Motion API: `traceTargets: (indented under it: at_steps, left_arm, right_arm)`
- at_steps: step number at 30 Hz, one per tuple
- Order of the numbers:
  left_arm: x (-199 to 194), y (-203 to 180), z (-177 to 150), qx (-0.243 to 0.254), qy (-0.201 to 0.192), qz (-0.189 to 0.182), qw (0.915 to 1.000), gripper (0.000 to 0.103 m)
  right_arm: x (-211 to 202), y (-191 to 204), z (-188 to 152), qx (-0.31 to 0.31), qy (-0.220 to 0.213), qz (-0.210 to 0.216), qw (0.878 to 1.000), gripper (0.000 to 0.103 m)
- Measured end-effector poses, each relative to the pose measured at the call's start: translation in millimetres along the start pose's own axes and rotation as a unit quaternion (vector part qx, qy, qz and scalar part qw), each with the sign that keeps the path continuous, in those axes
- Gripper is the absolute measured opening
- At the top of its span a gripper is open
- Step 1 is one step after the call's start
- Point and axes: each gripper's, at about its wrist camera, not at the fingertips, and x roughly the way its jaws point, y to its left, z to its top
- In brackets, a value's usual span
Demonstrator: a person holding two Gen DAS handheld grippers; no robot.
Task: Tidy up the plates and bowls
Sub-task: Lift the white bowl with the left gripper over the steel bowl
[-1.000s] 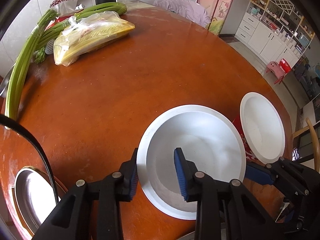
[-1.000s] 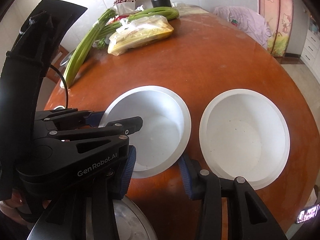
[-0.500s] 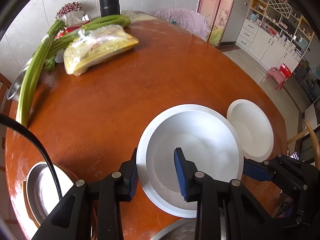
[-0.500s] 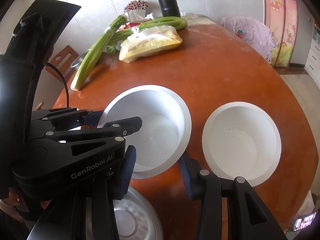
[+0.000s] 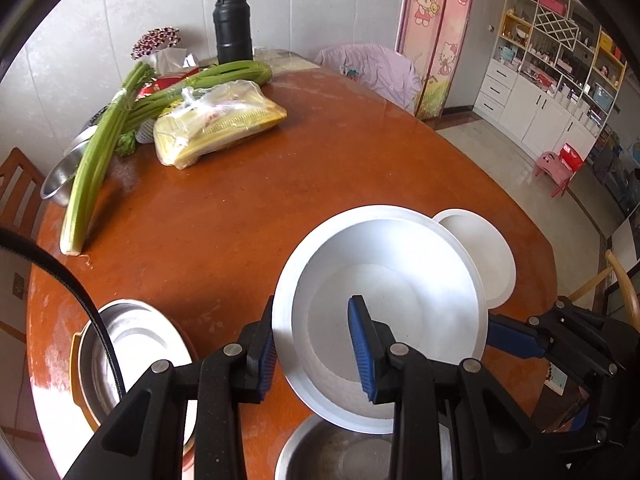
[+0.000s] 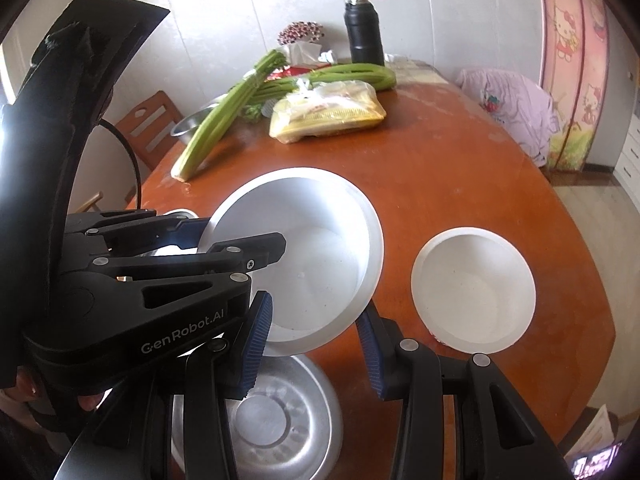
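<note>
My left gripper [image 5: 314,344] is shut on the near rim of a large white bowl [image 5: 400,288], one finger inside and one outside, holding it lifted and tilted above the table. The same bowl shows in the right wrist view [image 6: 312,256]. A second, smaller white bowl [image 6: 474,294] sits on the table to the right, partly hidden behind the held bowl in the left wrist view [image 5: 486,252]. My right gripper [image 6: 314,344] is open and empty, just below the held bowl. A steel plate [image 6: 276,420] lies under it.
A steel bowl on an orange plate [image 5: 132,344] sits at the near left. Celery [image 5: 104,156], a yellow bag [image 5: 220,124], a black flask [image 5: 232,28] and a steel basin [image 5: 66,172] stand at the far side of the round wooden table [image 5: 280,184].
Both grippers have risen and pulled back; the held white bowl is lifted higher off the table. The steel plate has come into view underneath. The small white bowl stayed put.
</note>
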Motion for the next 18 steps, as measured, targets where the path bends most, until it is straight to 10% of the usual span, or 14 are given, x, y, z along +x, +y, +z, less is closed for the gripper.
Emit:
traceTargets:
  at_steps: [18]
  left_arm:
    - [-47.9, -7.3, -40.2, -0.014, -0.029, 0.016, 0.9994, 0.033]
  right_arm:
    - [-37.3, 27.1, -29.2, -0.049, -0.020, 0.013, 0.999, 0.045]
